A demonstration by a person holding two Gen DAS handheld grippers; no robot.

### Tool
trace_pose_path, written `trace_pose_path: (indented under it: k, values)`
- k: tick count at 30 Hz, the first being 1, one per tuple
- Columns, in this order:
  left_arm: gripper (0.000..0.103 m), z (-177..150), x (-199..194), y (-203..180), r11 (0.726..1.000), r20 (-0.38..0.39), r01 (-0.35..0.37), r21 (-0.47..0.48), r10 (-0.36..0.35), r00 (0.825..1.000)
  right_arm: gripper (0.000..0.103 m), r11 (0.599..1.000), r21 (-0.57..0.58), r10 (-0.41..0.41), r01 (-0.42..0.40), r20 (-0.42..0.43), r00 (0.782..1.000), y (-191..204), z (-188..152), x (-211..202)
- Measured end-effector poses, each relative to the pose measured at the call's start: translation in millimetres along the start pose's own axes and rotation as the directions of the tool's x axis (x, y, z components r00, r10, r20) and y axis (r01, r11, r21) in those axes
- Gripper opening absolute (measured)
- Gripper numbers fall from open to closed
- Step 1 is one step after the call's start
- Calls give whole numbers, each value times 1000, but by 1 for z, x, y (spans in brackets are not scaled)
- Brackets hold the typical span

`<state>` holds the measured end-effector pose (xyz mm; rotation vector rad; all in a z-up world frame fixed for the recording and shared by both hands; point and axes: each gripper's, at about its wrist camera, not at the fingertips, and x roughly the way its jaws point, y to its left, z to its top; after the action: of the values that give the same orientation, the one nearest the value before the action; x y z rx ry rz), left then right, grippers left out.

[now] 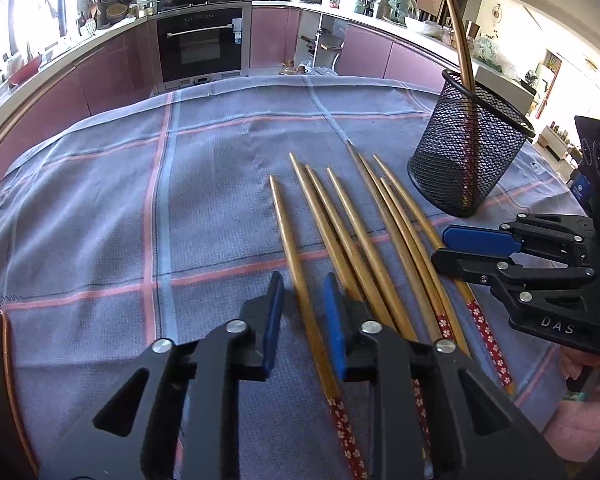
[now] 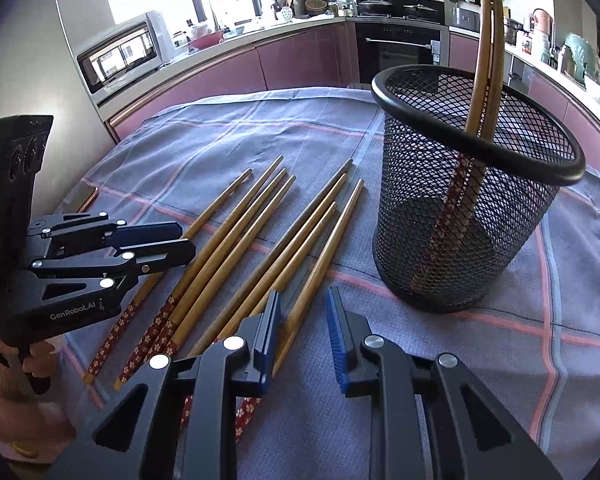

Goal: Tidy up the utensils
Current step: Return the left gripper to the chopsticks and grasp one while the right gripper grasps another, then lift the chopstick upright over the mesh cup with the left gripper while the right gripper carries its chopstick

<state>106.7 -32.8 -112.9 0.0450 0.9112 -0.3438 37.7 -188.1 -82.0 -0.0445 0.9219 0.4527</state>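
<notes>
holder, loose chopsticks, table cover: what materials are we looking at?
Holder: looks like black coated metal mesh with a solid rolled rim; you can see through the wall. Chopsticks: probably bamboo or wood with a glossy lacquer; red flower-patterned handle ends. Table cover: woven cloth, matte grey-blue with pink stripes; visible weave texture.

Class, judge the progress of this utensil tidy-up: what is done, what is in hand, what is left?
Done: two chopsticks stand in the mesh holder. In hand: nothing gripped; the left gripper has open jaws straddling the leftmost chopstick, and the right gripper is open by the rightmost chopstick. Left: eight chopsticks lie on the cloth.
</notes>
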Motion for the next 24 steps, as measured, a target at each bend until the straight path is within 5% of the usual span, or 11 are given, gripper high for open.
trace_pose_path:
  k: [4,12,19,24]
  values:
    - [8,-1,1,0,1000,7,1,-23,-1,1000,12,999,40,19,-19,5,1000,-8,-1,-1]
    - [7,-3,-4,4,997,35,16,-78,-14,999,6,991,112,64,-68,40,997,-19,-6,-10]
    - [7,-7,-14,-3,996,37,87,-34,-86,996,6,990,48,127,-129,49,991,-8,-3,-21]
    - [8,-11,-5,-8,998,-2,68,-1,-68,998,6,993,6,120,-120,1,993,-2,-6,-14]
